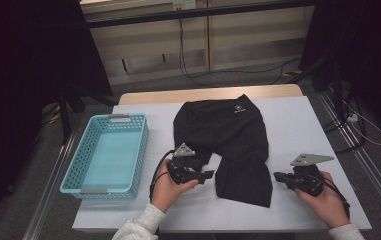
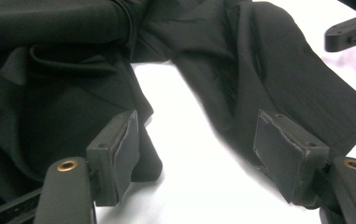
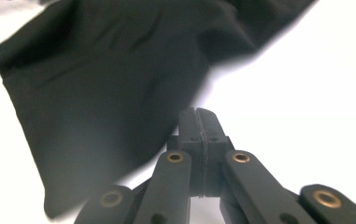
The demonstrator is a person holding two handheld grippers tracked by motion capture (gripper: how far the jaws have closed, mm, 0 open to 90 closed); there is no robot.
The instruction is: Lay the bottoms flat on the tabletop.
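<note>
A pair of black shorts (image 1: 228, 135) lies spread on the white table cover, one leg reaching toward the near edge. My left gripper (image 1: 209, 175) rests at the shorts' left side, held in a hand. In the left gripper view it (image 2: 194, 135) is open, with bare table and the edges of both legs of the shorts (image 2: 269, 79) between its pads (image 2: 126, 140), untouched. My right gripper (image 1: 277, 176) sits just right of the near leg. In the right gripper view it (image 3: 198, 114) is shut on nothing, a short way from the shorts (image 3: 101, 84).
A light blue plastic basket (image 1: 108, 152) stands at the table's left side with nothing in it. The white cover (image 1: 303, 130) runs bare to the right of the shorts. Cables and dark stands lie on the floor beyond the table. The right gripper's tip (image 2: 351, 30) shows far off.
</note>
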